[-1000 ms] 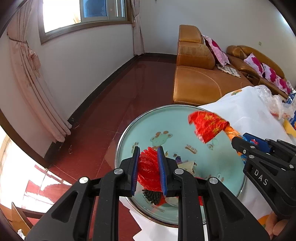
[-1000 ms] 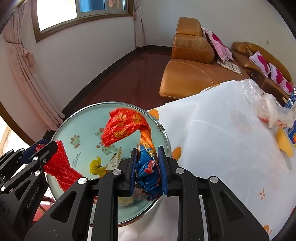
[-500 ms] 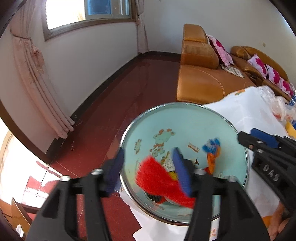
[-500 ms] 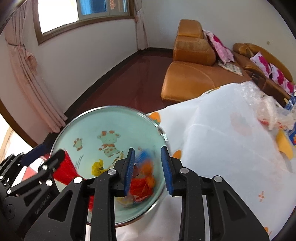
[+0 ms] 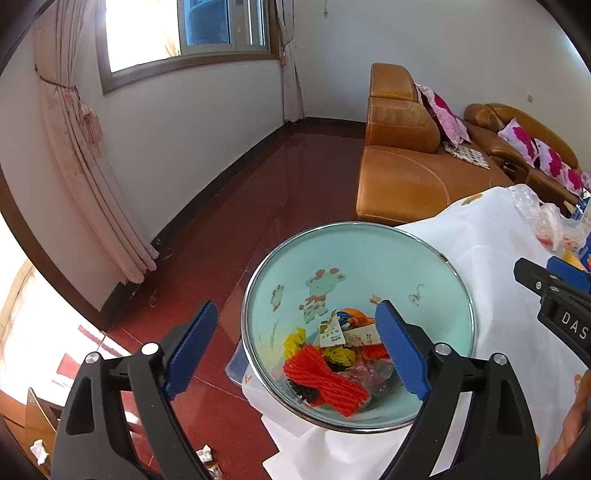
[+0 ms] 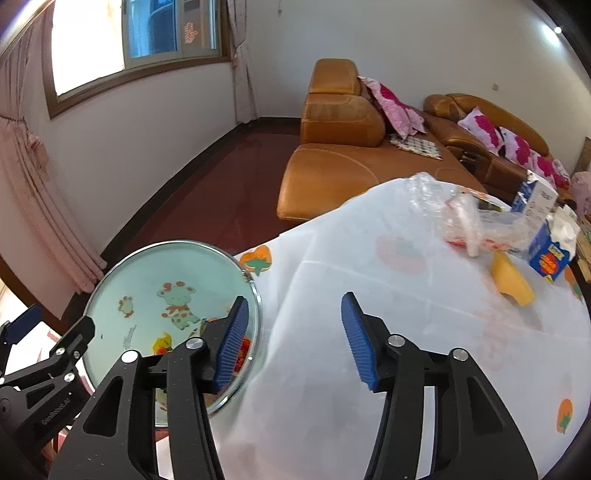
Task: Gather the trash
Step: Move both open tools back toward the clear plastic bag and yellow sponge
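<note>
White walls (image 5: 207, 122), dark red tiled floor (image 5: 258, 206). Bright window (image 5: 184, 29) far ahead-left, pink curtain (image 5: 85, 166) hanging left. Tan leather sofa (image 5: 402, 162) ahead-right with pink floral cushions (image 6: 395, 103).

Your left wrist view: close above bin (image 5: 357, 258), looking down into it, off table's (image 5: 491, 236) left edge, toward window wall. Your right wrist view: low over table (image 6: 406, 295), facing across to its far edge and sofa (image 6: 332, 166). Both share bin (image 6: 155, 266), table's left edge, sofa (image 5: 402, 173), window.
</note>
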The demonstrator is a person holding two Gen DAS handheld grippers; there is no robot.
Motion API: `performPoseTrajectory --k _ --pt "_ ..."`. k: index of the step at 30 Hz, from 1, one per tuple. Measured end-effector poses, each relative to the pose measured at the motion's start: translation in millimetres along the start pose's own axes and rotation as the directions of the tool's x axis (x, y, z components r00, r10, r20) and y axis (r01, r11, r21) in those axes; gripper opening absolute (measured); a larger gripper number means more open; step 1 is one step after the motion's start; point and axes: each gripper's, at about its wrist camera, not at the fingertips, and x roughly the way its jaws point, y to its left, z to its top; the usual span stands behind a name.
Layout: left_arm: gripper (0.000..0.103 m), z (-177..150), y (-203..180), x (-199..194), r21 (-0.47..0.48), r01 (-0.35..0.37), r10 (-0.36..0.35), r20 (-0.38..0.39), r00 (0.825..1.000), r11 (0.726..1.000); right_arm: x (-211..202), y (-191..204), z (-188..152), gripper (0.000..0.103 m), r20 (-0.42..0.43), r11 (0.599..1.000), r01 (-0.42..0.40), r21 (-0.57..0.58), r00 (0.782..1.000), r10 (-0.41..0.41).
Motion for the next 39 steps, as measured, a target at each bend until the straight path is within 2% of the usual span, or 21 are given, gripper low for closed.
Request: performPoseTrajectory --k 10,13,25,39 --pt "0.095 -2.0 -24.6 -21.3 0.031 0.022 -0.023 0.029 0.999 0.999 -26.4 -36.8 -5.9 0.056 0.043 0.997 0.056 0.058 0.997 -0.059" --pt "0.096 -3.7 -37.9 -25.8 0.051 0.048 -0.049 0.027 0.998 0.998 -34.3 -54.3 -10.2 0.063 0.048 0.994 0.073 0.083 0.996 -0.077" --pt "0.097 -10.8 -89.8 -41.9 0.144 0.087 -0.092 0.03 0.995 0.986 -49.4 -116.2 -25.2 0.073 0.055 0.976 0.12 0.179 0.99 -0.131" --pt "0.097 -17.2 -152.6 -52.5 0.246 0.128 -0.135 0.015 0.991 0.961 -56.0 -182.8 -41.6 0.073 0.038 0.951 0.141 0.276 0.987 -0.157"
